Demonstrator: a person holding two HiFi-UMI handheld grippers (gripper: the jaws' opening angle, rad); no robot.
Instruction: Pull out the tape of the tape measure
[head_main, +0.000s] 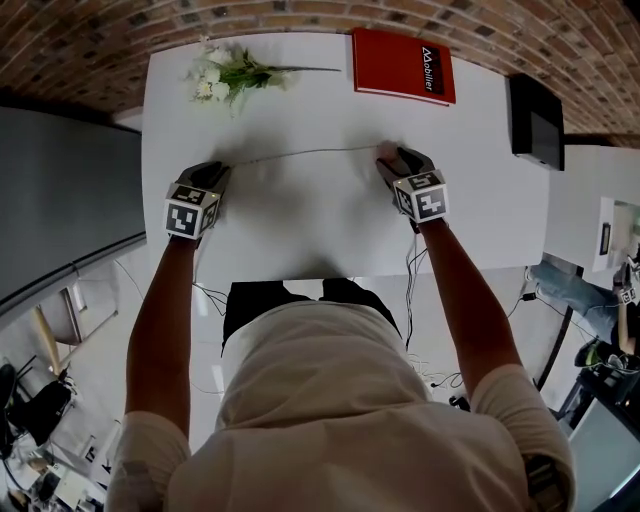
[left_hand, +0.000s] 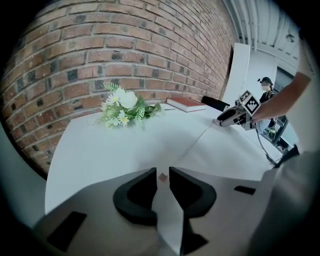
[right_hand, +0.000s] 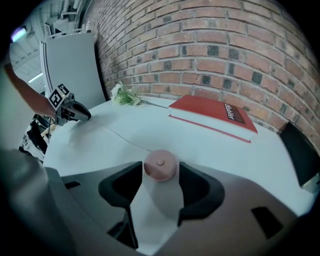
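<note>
Working over a wide white table (head_main: 300, 235), we have bare room toward its near edge; a red book (head_main: 403, 66) and flowers (head_main: 225, 75) lie along the far edge. Our right gripper (right_hand: 160, 175) clamps the round pink tape measure (right_hand: 160, 162). Its thin tape (head_main: 300, 153) stretches sideways across the table to our left gripper (left_hand: 162, 174), whose jaws stand apart around the tape's end (left_hand: 163, 176).

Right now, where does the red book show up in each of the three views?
Head view: the red book lies at the top, right of centre.
Left gripper view: the book is small, just right of centre, above mid-height.
Right gripper view: the book is large, right of centre, above mid-height.
Shared landmark: the flowers, left of the book in all three.
</note>
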